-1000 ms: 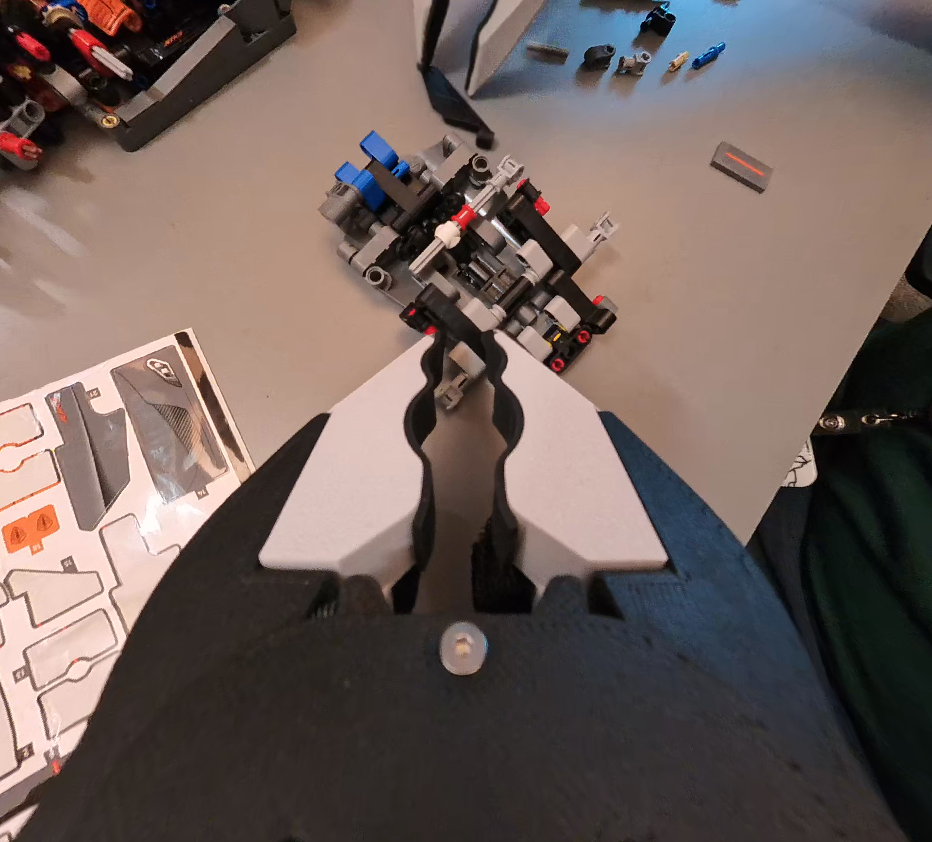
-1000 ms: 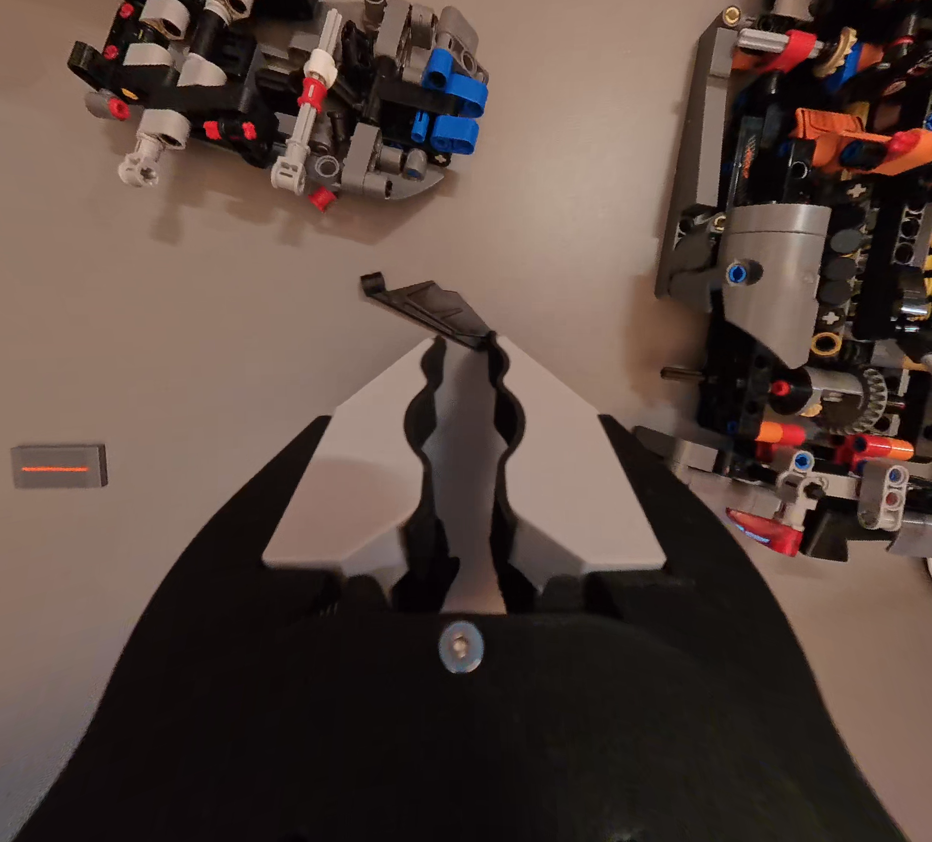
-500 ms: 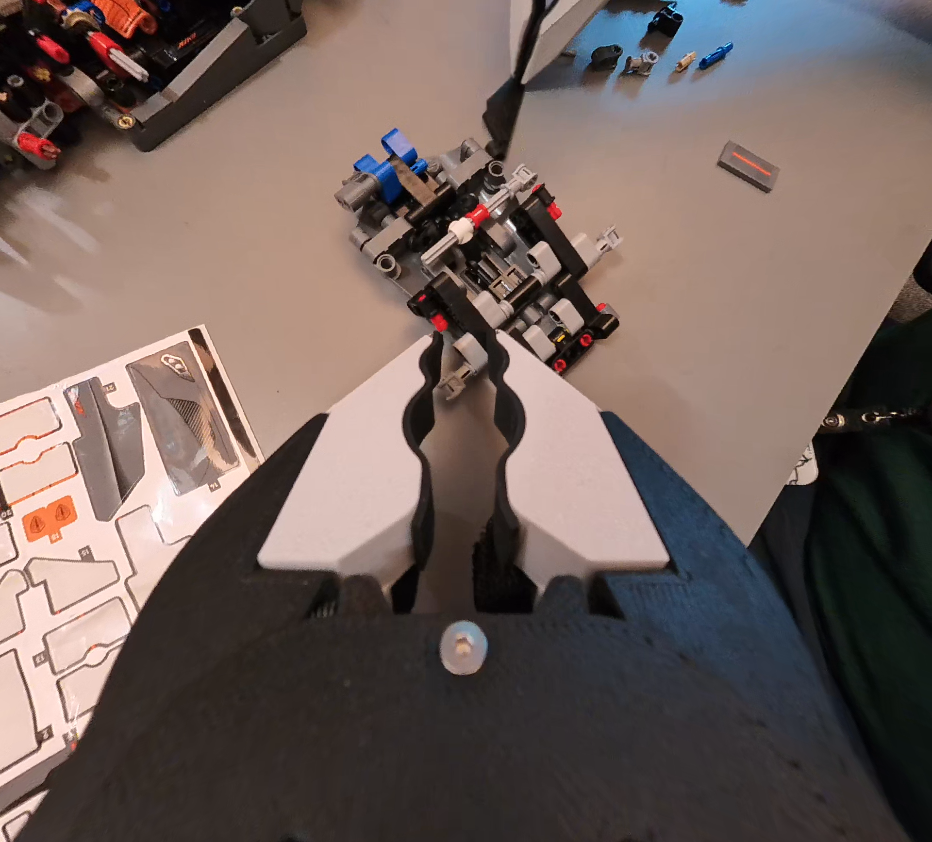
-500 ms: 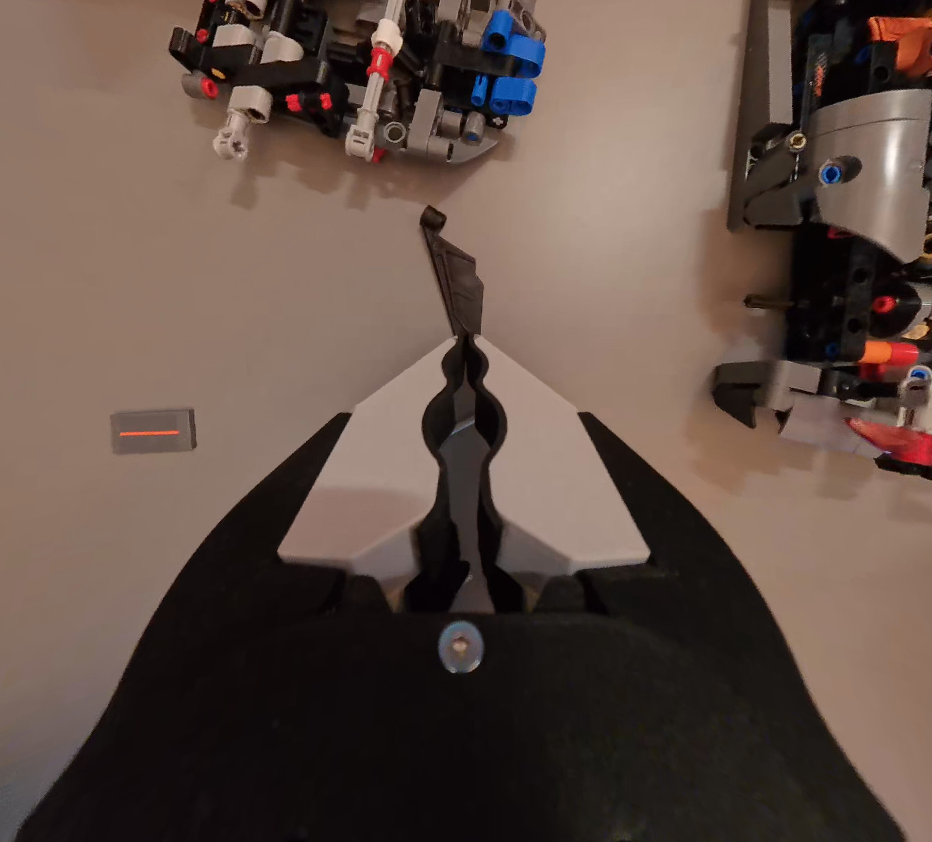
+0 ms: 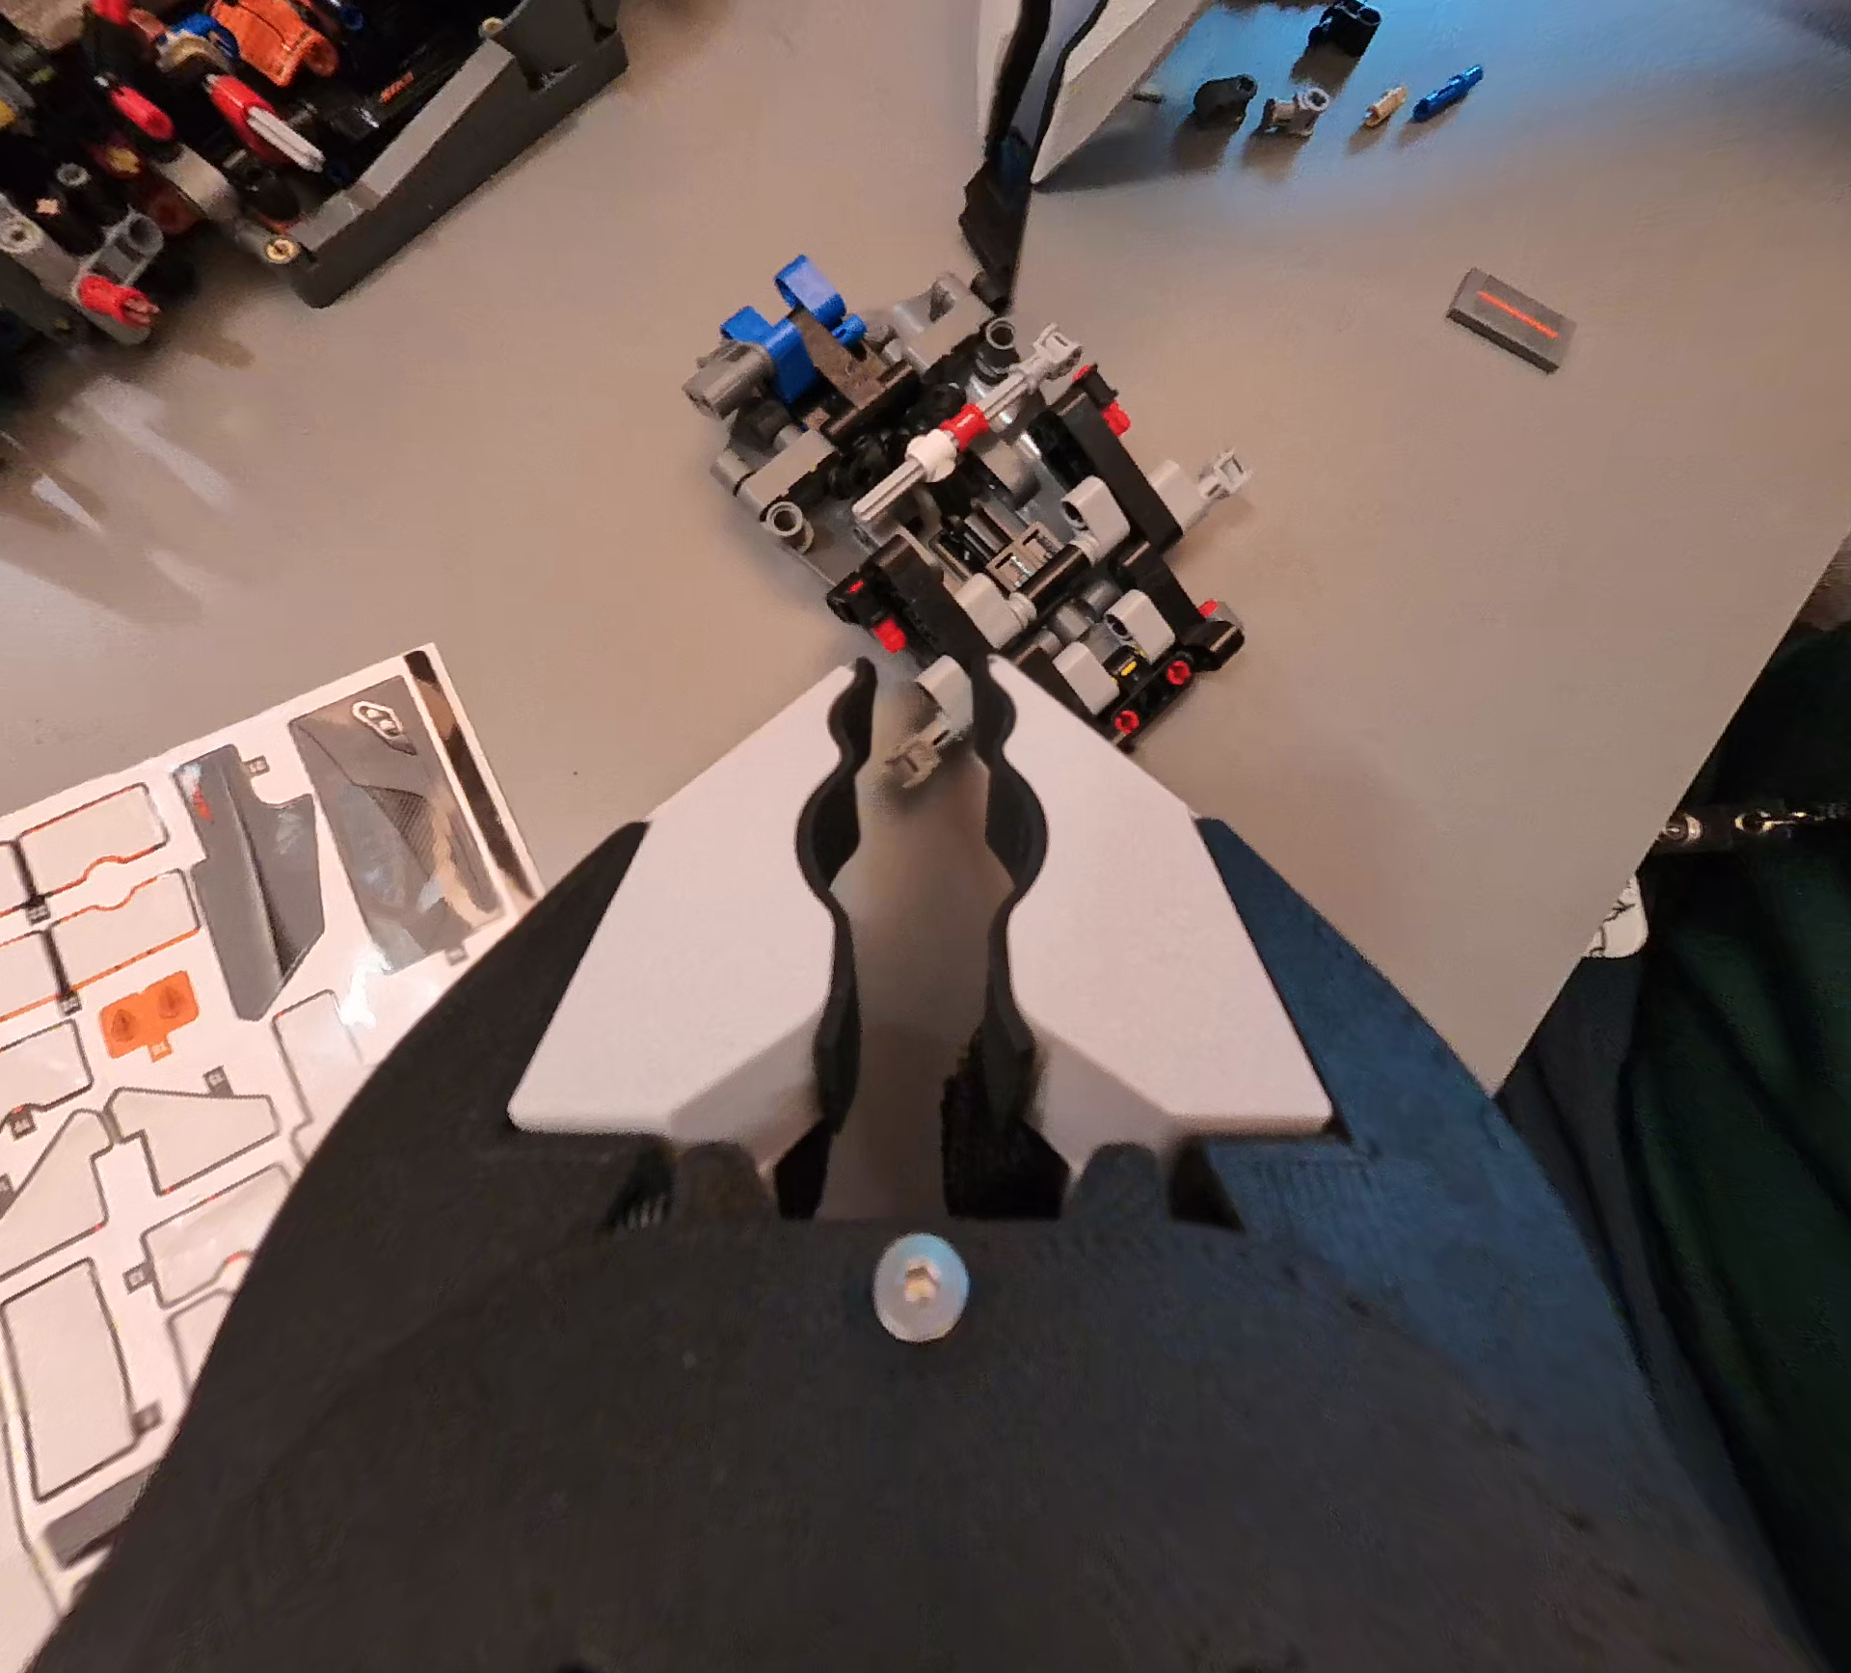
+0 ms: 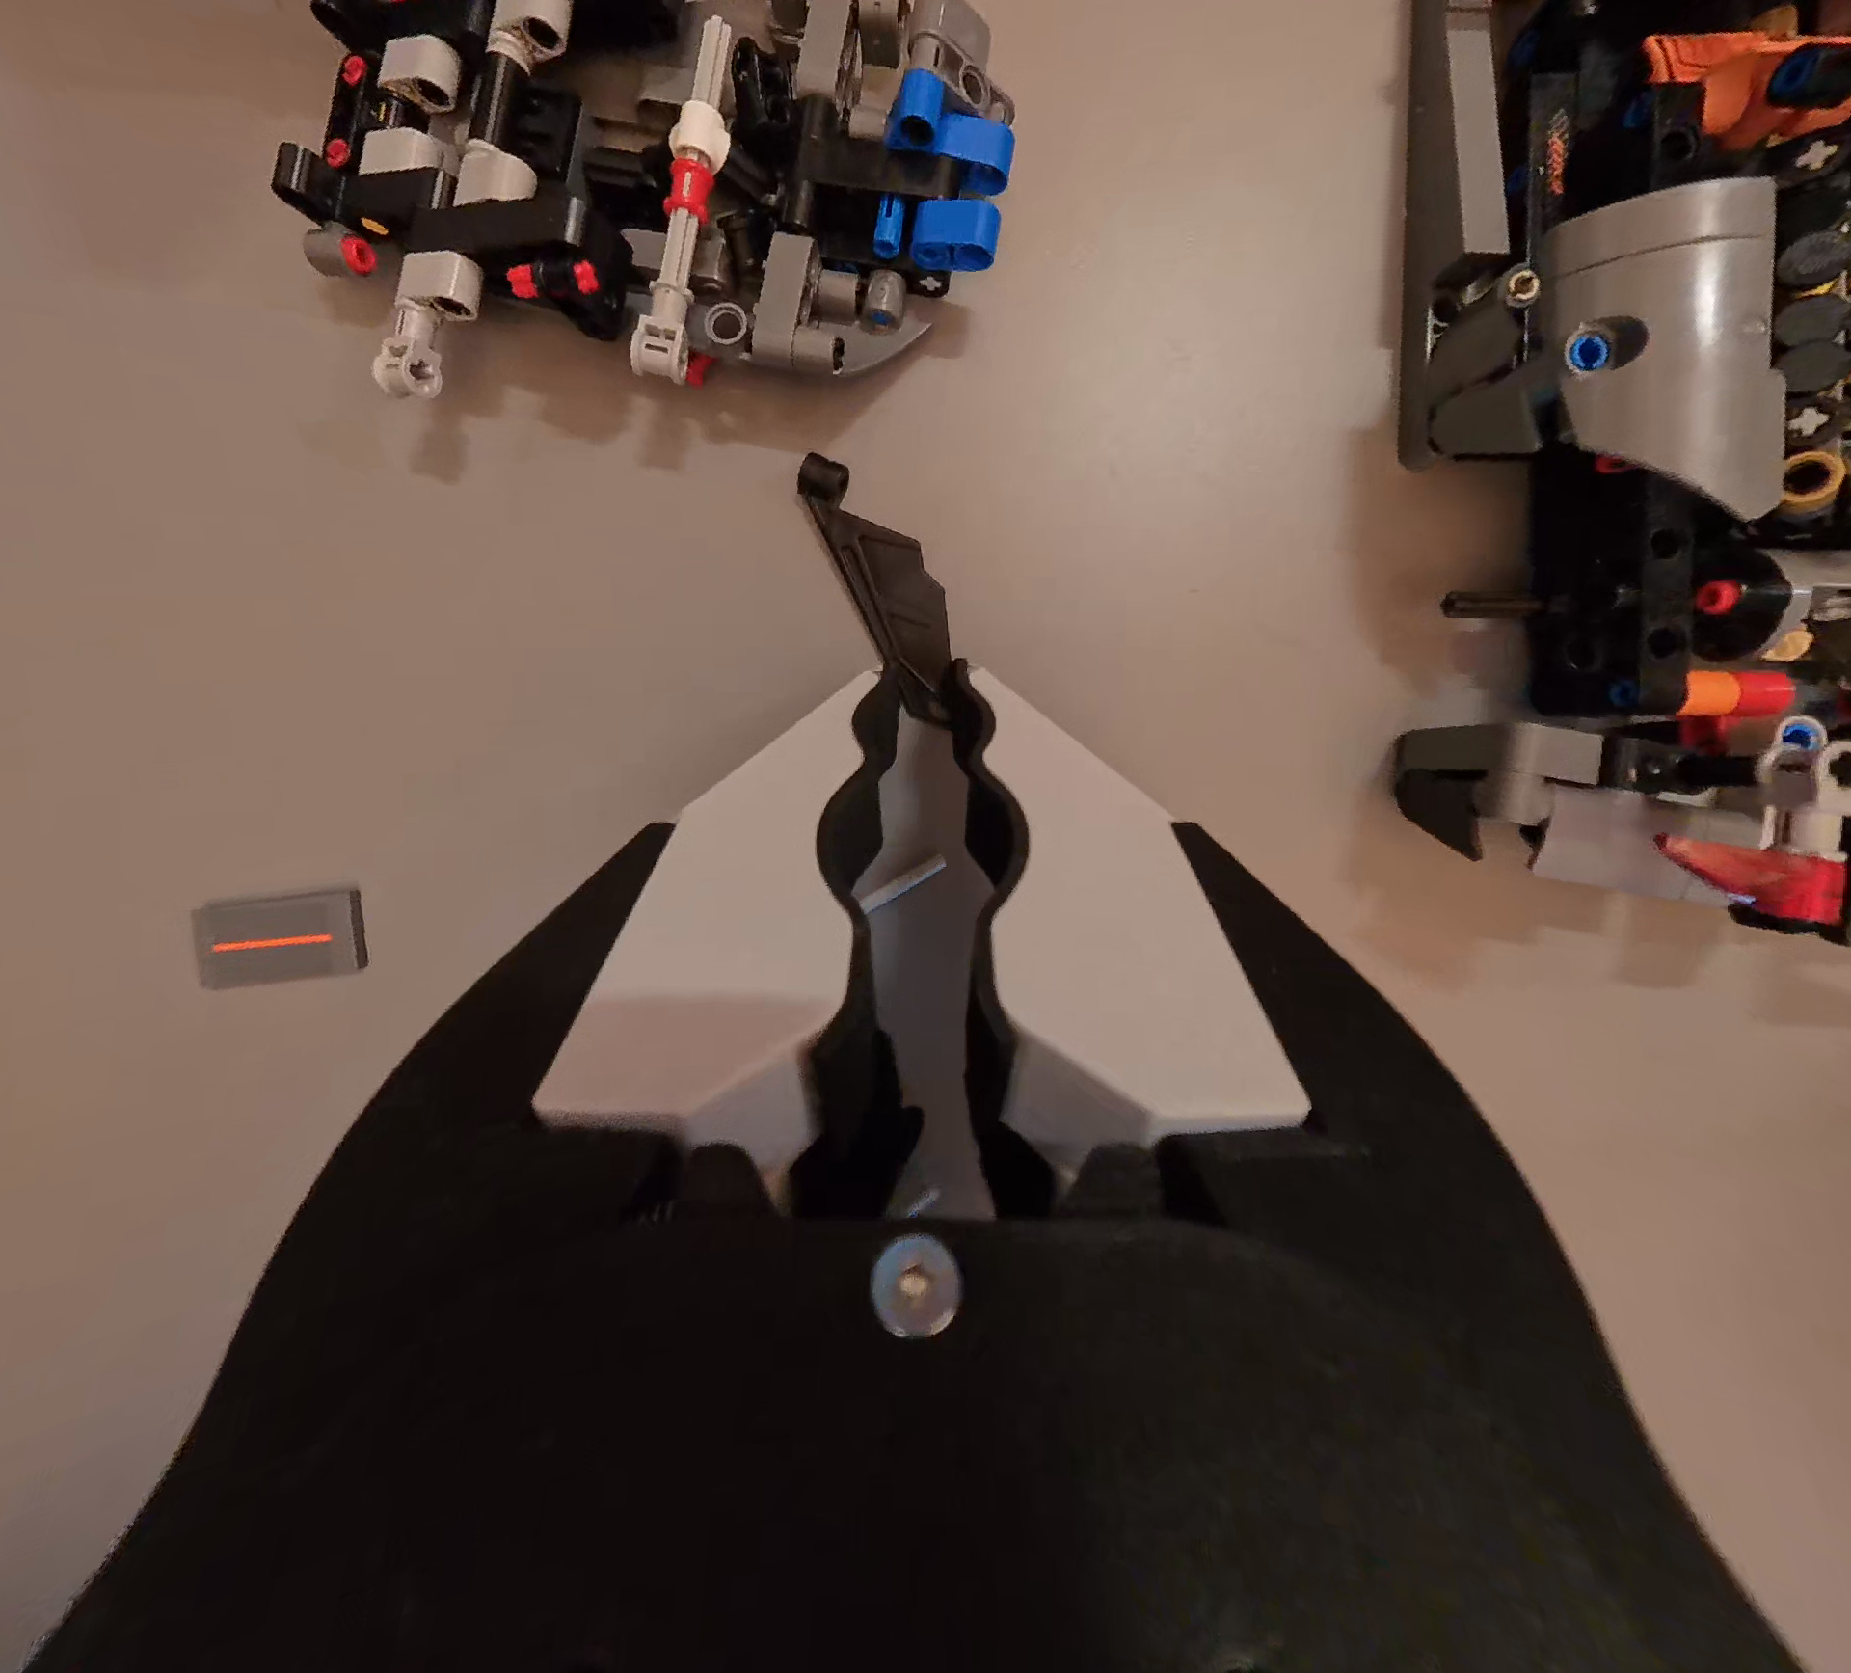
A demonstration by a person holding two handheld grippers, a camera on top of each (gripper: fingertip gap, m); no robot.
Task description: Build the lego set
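Observation:
A small black, grey and blue sub-assembly [image 5: 962,483] lies on the grey table; it also shows in the right wrist view [image 6: 651,172]. My left gripper [image 5: 927,678] is closed around a grey connector [image 5: 942,698] at the sub-assembly's near end. My right gripper [image 6: 916,683] is shut on a thin black panel piece [image 6: 881,583] and holds it tip-forward. In the left wrist view the right gripper [image 5: 1002,152] comes down from above, and the panel's tip [image 5: 992,242] sits right at the sub-assembly's far end, by the grey corner.
A large part-built car [image 5: 300,22] stands at the far left; it is at the right in the right wrist view [image 6: 1653,323]. A sticker sheet [image 5: 200,974] lies near left. A grey tile with an orange line [image 5: 1512,318] and small loose parts [image 5: 1302,107] lie to the right. The table edge [image 5: 1703,723] is close, with a person in dark green beside it. There is about 15 cm between the tips of the two grippers. From the right gripper's tips to the large part-built car [image 5: 300,22] is close to 15 cm. It is also in sight in the right wrist view [image 6: 1693,76].
My right gripper closed on the black panel, lifted it off the table, turned it tip-forward and carried it toward the sub-assembly. My left gripper kept its hold and barely moved.

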